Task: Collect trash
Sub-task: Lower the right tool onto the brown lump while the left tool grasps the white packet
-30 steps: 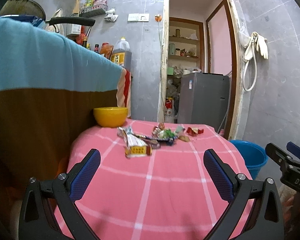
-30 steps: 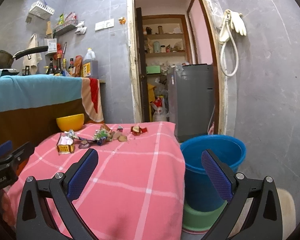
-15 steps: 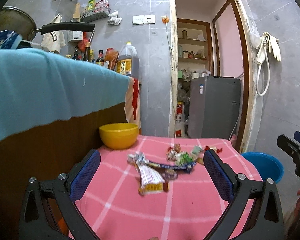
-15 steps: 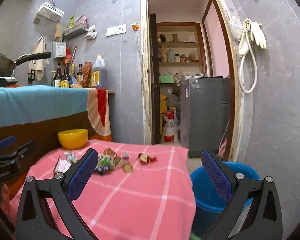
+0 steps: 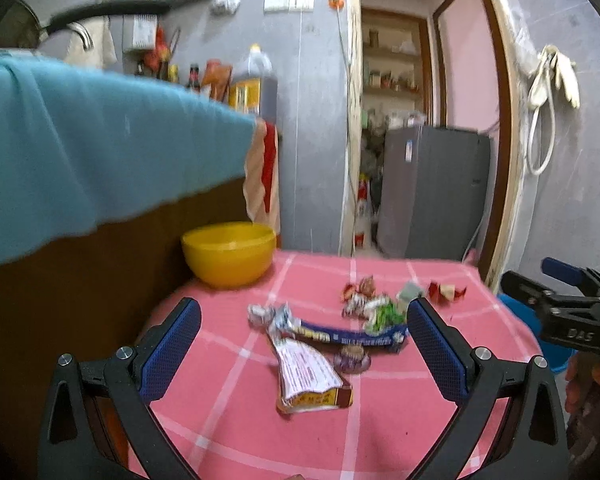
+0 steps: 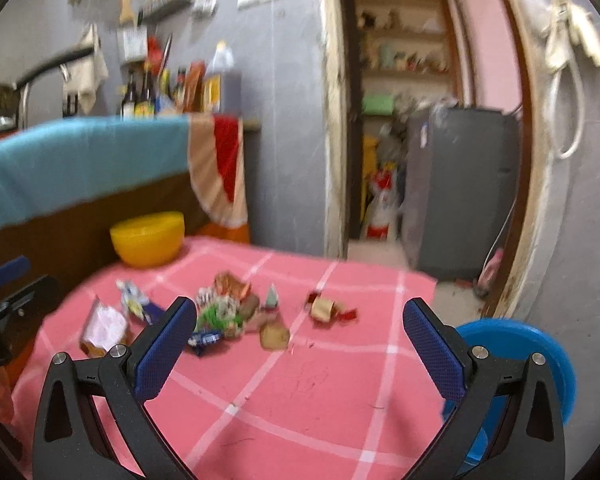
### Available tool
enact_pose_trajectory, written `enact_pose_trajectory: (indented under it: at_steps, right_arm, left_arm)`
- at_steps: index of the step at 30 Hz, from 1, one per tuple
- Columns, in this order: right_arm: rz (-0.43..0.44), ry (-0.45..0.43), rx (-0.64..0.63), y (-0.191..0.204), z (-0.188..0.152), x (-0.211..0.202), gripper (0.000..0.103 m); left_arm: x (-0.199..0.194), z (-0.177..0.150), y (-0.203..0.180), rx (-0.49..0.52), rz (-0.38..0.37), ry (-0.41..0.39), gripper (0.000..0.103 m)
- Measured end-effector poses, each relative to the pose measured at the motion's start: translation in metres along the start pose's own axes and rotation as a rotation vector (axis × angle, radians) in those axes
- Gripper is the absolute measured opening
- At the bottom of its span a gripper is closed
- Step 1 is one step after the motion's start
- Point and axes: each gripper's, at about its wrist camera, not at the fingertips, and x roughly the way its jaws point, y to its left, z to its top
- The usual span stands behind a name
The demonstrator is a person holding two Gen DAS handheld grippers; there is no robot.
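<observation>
Several crumpled wrappers lie in a loose heap on a table with a pink checked cloth. Nearest in the left wrist view is a white and yellow packet, with a long blue wrapper and a green one behind it. My left gripper hangs open just over the packet, empty. In the right wrist view the heap lies ahead of my right gripper, which is open and holds nothing. A brown scrap and a red and tan wrapper lie apart to the right.
A yellow bowl stands at the table's far left corner, against a brown counter draped in teal cloth. A blue bucket sits on the floor past the table's right edge. Behind are a doorway and a grey fridge.
Both grippers have moved forward and in over the table, so the wrappers look larger and closer. Both stay open and empty. The trash has not shifted.
</observation>
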Motion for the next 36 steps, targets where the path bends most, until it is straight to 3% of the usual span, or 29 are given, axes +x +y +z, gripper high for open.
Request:
enact_pose_trajectory:
  at_steps: [2,8,13,21,25,30,36]
  right_arm:
    - [0.018,0.057,-0.007,0.001,-0.003,0.015,0.102]
    - [0.053,0.241,-0.025,0.001,-0.008,0.057,0.085]
    - [0.055,0.343,-0.086,0.007,-0.009,0.085,0.073]
    - [0.100,0.476,-0.084,0.008,-0.011,0.123,0.056]
    - [0.100,0.484,-0.083,0.008,-0.007,0.131,0.052]
    - [0.123,0.486,-0.116,0.016,-0.009,0.135,0.028]
    - [0.155,0.470,-0.086,0.012,-0.014,0.121,0.027]
  left_arm:
    - [0.012,-0.002,0.001,-0.011,-0.008,0.063,0.101]
    - [0.041,-0.015,0.005,-0.051,-0.027,0.229,0.098]
    - [0.058,-0.023,0.005,-0.068,-0.057,0.330,0.080]
    - [0.072,-0.028,0.005,-0.069,-0.073,0.417,0.054]
    - [0.075,-0.028,0.007,-0.077,-0.076,0.430,0.051]
    - [0.074,-0.027,0.008,-0.095,-0.087,0.429,0.050]
    - [0.066,-0.028,0.007,-0.112,-0.101,0.427,0.050]
